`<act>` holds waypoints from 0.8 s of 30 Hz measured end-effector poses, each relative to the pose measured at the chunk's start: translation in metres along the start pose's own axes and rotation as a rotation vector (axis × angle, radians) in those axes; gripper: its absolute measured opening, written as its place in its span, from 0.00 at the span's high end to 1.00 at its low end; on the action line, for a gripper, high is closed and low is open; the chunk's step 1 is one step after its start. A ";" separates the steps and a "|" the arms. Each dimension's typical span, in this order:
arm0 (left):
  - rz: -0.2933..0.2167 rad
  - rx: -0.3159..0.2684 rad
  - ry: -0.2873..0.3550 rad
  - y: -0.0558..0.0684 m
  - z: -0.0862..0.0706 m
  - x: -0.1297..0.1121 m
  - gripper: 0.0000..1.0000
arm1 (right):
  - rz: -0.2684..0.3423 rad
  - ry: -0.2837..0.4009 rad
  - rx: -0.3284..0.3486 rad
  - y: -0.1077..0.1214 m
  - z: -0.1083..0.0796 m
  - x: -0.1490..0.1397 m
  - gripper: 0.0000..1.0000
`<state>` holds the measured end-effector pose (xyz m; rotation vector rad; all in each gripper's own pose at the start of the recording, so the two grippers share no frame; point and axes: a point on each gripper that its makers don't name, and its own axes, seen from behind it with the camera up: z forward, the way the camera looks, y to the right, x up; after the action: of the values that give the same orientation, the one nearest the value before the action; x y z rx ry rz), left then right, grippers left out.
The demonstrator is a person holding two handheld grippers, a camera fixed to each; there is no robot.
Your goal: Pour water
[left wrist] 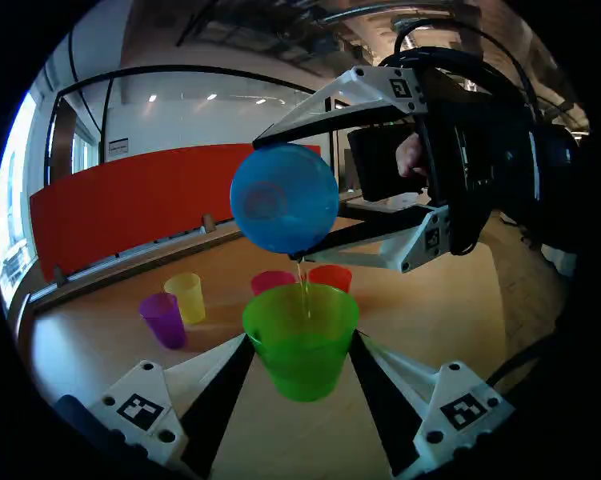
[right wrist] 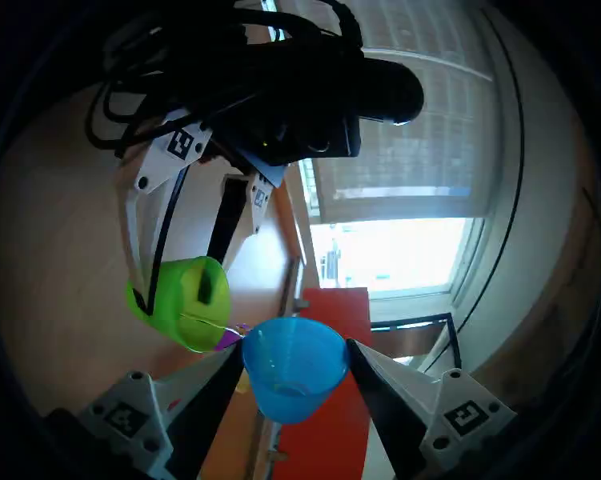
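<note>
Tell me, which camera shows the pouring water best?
The left gripper view: the stream runs clearly from the tilted blue cup into the green cup. The right gripper view looks into the blue cup; there the water is a faint streak by the green one.

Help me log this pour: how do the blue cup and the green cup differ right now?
The blue cup is tipped on its side, its base facing the left gripper view; the green cup stands upright. The blue cup hangs above and sheds a thin stream of water; the green cup catches it. Both are translucent plastic cups, each clamped between fingers.
</note>
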<state>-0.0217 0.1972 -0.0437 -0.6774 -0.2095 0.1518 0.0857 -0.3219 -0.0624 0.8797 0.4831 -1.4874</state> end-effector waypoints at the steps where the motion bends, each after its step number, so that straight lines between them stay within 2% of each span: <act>1: 0.000 0.000 0.000 0.000 0.000 0.000 0.17 | -0.004 0.000 0.001 0.000 0.000 0.000 0.06; 24: 0.001 0.003 0.001 -0.001 0.000 0.000 0.17 | -0.056 -0.006 0.006 -0.004 -0.005 0.011 0.06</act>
<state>-0.0222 0.1965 -0.0427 -0.6747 -0.2081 0.1525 0.0842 -0.3245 -0.0750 0.8716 0.5025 -1.5428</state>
